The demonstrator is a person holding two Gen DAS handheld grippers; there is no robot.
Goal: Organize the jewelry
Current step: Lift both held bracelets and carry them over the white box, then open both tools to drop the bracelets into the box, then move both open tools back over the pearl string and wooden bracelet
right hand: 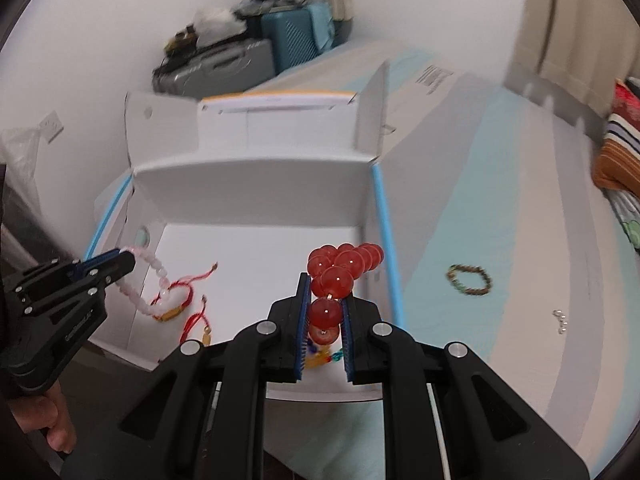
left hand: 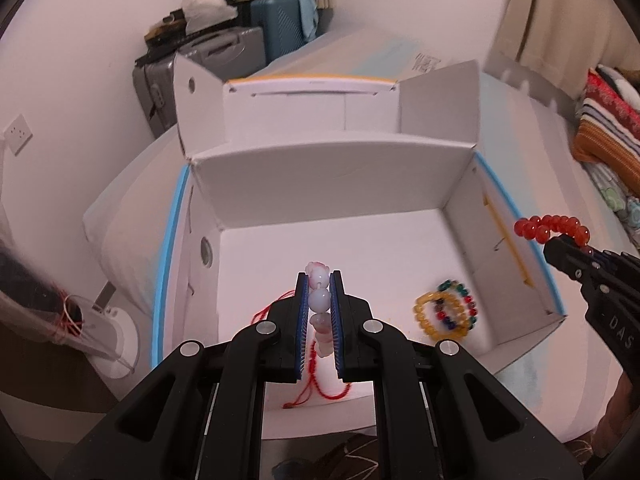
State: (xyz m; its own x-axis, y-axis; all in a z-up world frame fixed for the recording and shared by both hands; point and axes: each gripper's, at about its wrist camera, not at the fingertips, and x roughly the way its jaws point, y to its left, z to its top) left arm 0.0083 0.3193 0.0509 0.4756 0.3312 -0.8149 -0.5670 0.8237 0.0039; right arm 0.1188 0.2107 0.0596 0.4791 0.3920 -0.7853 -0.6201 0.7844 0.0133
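My left gripper (left hand: 319, 280) is shut on a pale pink bead bracelet (left hand: 319, 301), held over the near left part of the open white box (left hand: 336, 160). In the right wrist view that same pink bracelet (right hand: 138, 280) hangs from the left gripper (right hand: 127, 258) above red cord bracelets (right hand: 180, 294) on the box floor. My right gripper (right hand: 325, 280) is shut on a red bead bracelet (right hand: 340, 266) at the box's right wall (right hand: 372, 216). From the left wrist view, the red bracelet (left hand: 552, 226) sits above the right gripper (left hand: 558, 246). A yellow and multicoloured bead bracelet (left hand: 446, 314) lies inside the box.
A dark bead bracelet (right hand: 469, 279) and a small pearl piece (right hand: 561, 322) lie on the bed cover (right hand: 500, 220) right of the box. Suitcases (left hand: 248, 40) stand against the far wall. Folded striped cloth (left hand: 608, 132) lies at the right. A clear bag (left hand: 48, 312) sits at the left.
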